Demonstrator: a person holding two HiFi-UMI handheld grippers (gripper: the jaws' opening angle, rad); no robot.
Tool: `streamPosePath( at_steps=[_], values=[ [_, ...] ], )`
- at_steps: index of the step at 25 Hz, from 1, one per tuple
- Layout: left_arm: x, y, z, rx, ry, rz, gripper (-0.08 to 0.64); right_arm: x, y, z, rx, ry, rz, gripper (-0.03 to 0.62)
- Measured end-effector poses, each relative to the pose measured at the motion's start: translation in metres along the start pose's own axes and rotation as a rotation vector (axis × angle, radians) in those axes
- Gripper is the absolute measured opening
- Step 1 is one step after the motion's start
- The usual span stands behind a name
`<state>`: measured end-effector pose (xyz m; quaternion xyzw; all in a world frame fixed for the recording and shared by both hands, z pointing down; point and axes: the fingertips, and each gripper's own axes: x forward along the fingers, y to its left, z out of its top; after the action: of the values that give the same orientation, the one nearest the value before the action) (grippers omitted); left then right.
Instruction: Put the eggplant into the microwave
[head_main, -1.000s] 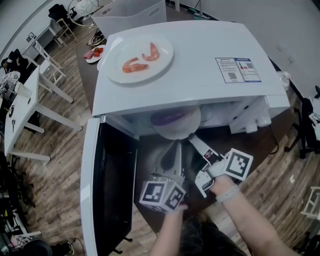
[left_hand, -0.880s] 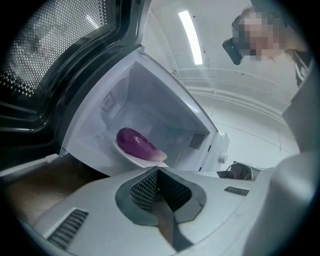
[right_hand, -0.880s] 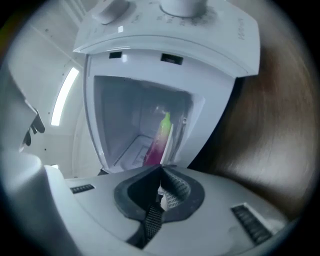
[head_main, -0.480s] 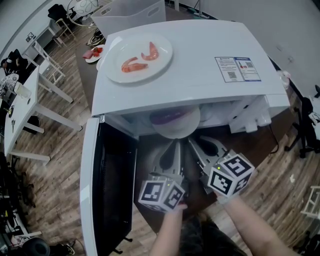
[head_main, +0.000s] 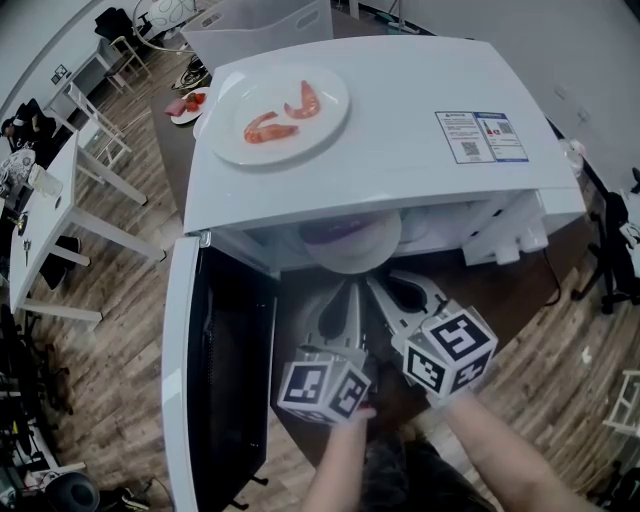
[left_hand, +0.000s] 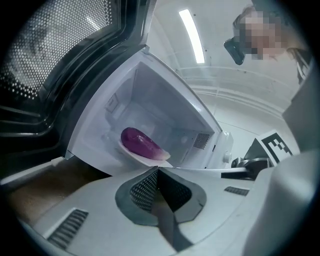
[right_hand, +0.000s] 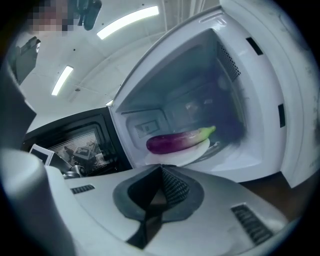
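White microwave; inside it, purple eggplant with green tip on white plate; on its top, orange-pink shrimps.

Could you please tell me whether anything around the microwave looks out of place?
A plate with two shrimp sits on top of the microwave, an odd place for food. Inside, the eggplant lies on its dish; nothing looks spilled.

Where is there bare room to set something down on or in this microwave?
On the microwave top, the wide bare stretch between the shrimp plate and the label sticker. Crowded: the cavity, filled by the eggplant on its white dish, and the doorway, where the left tongs and right tongs sit.
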<state>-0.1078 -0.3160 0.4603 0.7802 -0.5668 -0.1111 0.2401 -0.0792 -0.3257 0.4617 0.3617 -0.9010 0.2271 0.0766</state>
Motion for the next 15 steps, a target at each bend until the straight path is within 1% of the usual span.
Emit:
streamPosePath(
  at_steps=[5, 10, 15],
  values=[
    [0.003, 0.002, 0.0, 0.002, 0.008, 0.011, 0.0, 0.004, -0.002, 0.002, 0.0, -0.001, -0.007, 0.002],
    [0.008, 0.003, 0.002, 0.026, 0.016, 0.017, 0.0, 0.008, -0.004, 0.004, 0.0, -0.005, -0.011, 0.002],
    [0.008, 0.013, 0.009, 0.04, 0.015, 0.046, 0.0, 0.013, -0.006, 0.007, 0.006, -0.009, -0.014, 0.002]
  ],
)
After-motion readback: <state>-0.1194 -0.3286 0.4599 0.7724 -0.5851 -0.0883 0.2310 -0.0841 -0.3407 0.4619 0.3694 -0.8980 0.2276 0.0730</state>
